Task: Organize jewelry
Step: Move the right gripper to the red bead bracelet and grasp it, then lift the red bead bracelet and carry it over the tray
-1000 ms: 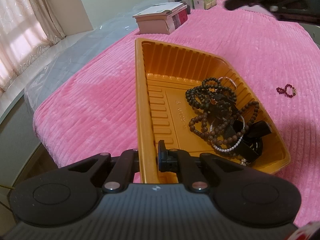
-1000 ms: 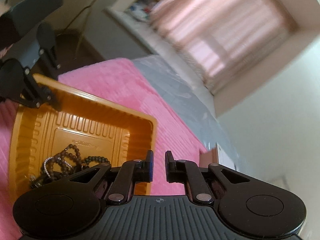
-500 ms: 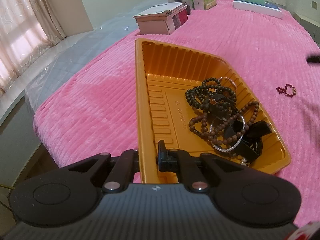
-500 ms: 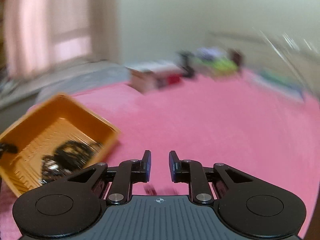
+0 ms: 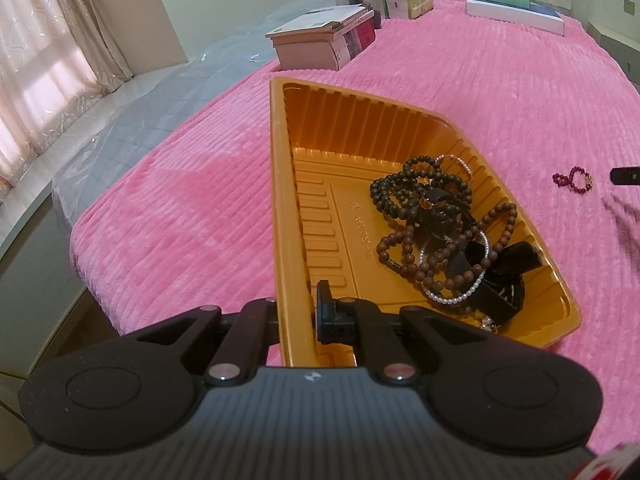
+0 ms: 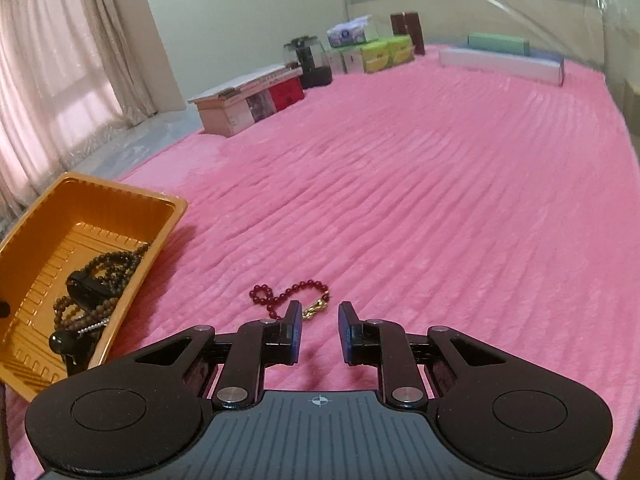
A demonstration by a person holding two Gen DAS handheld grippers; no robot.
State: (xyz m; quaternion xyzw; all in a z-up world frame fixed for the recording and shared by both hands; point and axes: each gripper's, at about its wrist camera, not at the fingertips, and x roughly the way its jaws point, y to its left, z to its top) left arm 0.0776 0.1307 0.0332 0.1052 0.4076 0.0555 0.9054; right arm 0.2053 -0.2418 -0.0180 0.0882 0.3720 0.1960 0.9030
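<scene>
An orange plastic tray (image 5: 320, 120) lies on the pink bed cover and holds a tangle of dark bead bracelets (image 5: 440, 232). My left gripper (image 5: 298, 312) is shut on the tray's near left wall, one finger inside and one outside. A dark red bead bracelet (image 6: 288, 294) with a gold clasp lies on the cover right of the tray; it also shows in the left wrist view (image 5: 570, 180). My right gripper (image 6: 319, 322) is open, low over the cover, just short of that bracelet. The tray also shows at the left of the right wrist view (image 6: 160, 208).
A stack of books (image 6: 248, 96), a dark jar (image 6: 310, 60), tissue and green boxes (image 6: 372, 50) and a long flat box (image 6: 500, 62) stand along the far edge of the bed. The bed's left edge drops to the floor by a curtained window (image 5: 40, 72).
My right gripper swung from above the tray, round to the right and down to the red bracelet, opening a little wider. The left gripper and tray have not moved.
</scene>
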